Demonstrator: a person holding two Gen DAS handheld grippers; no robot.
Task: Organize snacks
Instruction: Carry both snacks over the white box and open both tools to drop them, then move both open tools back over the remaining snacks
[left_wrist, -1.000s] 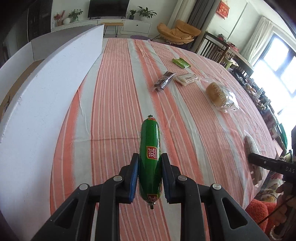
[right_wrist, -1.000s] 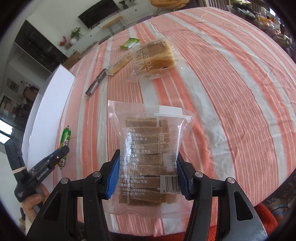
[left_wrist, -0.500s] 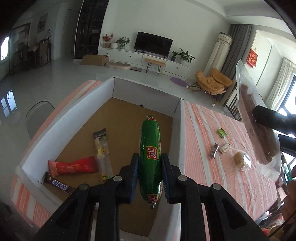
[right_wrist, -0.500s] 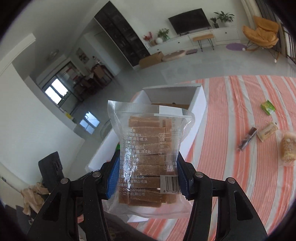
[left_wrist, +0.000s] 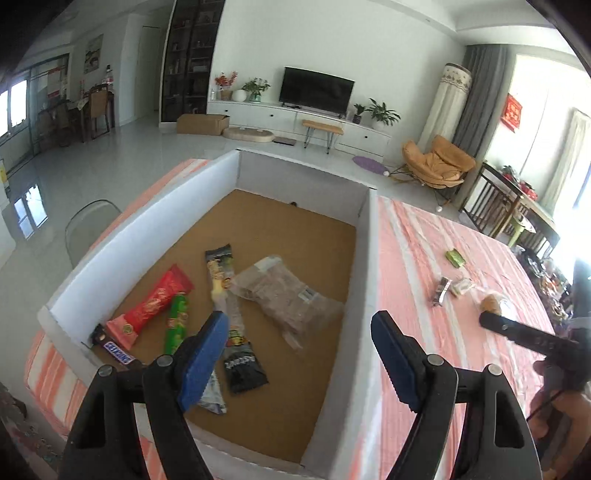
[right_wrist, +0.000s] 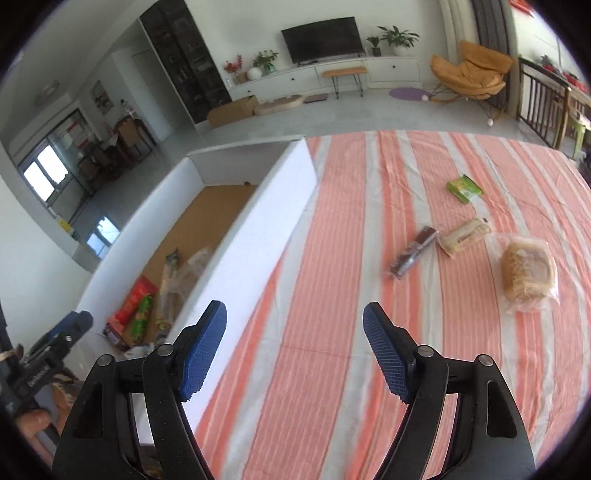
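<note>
My left gripper (left_wrist: 297, 356) is open and empty above the white box (left_wrist: 364, 266). In the box lie the green sausage (left_wrist: 175, 323), the clear bag of brown bars (left_wrist: 291, 297), a red packet (left_wrist: 151, 306), a long dark packet (left_wrist: 231, 314) and a Snickers bar (left_wrist: 118, 352). My right gripper (right_wrist: 295, 350) is open and empty over the striped tablecloth (right_wrist: 332, 258), beside the box wall (right_wrist: 258, 236). On the table lie a bagged bread (right_wrist: 528, 275), a dark bar (right_wrist: 413, 254), a pale packet (right_wrist: 463, 236) and a green packet (right_wrist: 463, 188).
The box has tall white walls and a brown floor (left_wrist: 295, 236). The right gripper shows in the left wrist view (left_wrist: 524, 334), over the table. A living room with a TV and an orange chair (right_wrist: 469, 72) lies beyond the table.
Both grippers have opened. The green sausage and the clear bag of bars have dropped into the box. The right gripper has swung back over the tablecloth.
</note>
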